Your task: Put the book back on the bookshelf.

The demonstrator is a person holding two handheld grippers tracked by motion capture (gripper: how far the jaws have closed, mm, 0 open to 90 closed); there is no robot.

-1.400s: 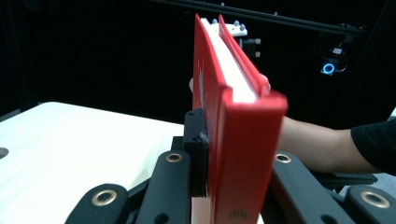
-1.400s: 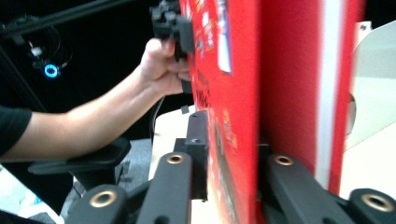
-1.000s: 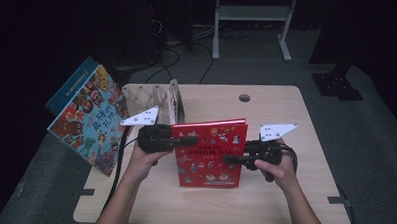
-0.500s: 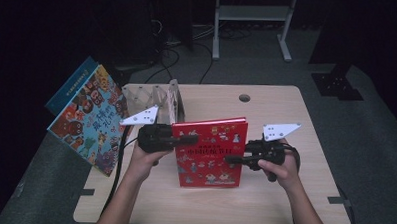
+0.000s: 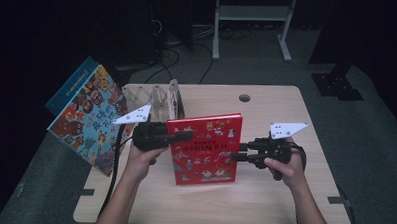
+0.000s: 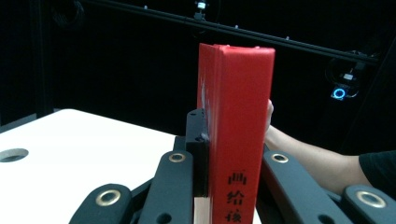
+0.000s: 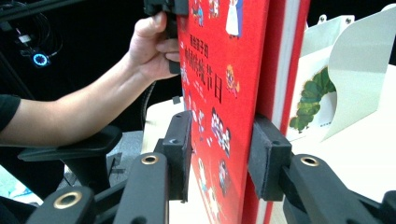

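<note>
A red picture book (image 5: 205, 150) stands upright on the wooden table (image 5: 273, 194), its cover facing me. My left gripper (image 5: 185, 136) is shut on its left, spine edge. In the left gripper view the red spine (image 6: 238, 116) sits clamped between the black pads (image 6: 196, 135). My right gripper (image 5: 237, 152) reaches the book's right edge. Its jaws have just been opening. In the right gripper view the cover (image 7: 224, 93) stands between the two pads, and the left pad (image 7: 180, 149) is clear of it.
A colourful picture book (image 5: 88, 120) leans off the table's left edge. A pale folding rack (image 5: 159, 100) stands behind the left gripper. A white card with a green caterpillar (image 7: 322, 88) is behind the red book. A round hole (image 5: 244, 98) is in the tabletop.
My right gripper has drawn slightly to the right along the book's edge. The red book and my left gripper have kept still.
</note>
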